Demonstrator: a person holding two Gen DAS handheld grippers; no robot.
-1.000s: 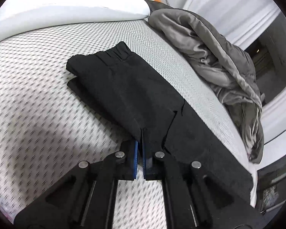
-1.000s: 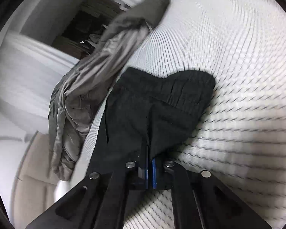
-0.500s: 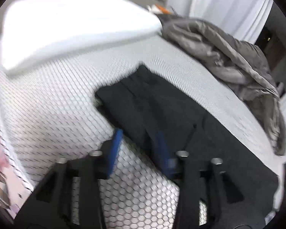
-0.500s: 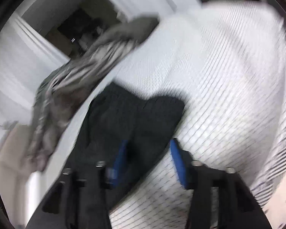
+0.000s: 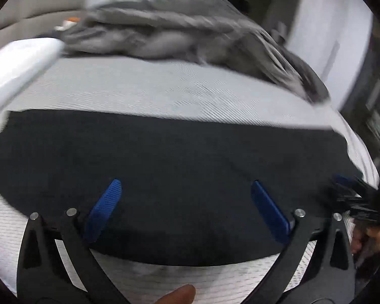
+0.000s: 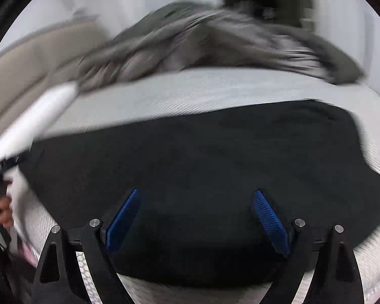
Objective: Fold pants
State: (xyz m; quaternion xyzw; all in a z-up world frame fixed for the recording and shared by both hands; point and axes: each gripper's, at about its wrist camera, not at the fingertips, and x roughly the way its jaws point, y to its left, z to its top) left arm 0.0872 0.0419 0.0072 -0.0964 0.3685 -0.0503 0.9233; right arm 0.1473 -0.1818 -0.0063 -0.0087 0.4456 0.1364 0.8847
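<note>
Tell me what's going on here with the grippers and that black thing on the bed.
A person is folding black pants on a patterned mattress, holding a gripper in each hand. Both the left gripper and the right gripper are wide open above the pants, gripping nothing. The pants lie flat as a dark band across the bed. A rumpled grey blanket sits behind them, apart from the pants. The frames are motion-blurred.

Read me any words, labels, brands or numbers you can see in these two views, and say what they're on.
None can be read: no text shows on the black pants, the grey blanket, the mattress or the left hand-held gripper and right hand-held gripper. Both views are motion-blurred, so small print would be lost.
</note>
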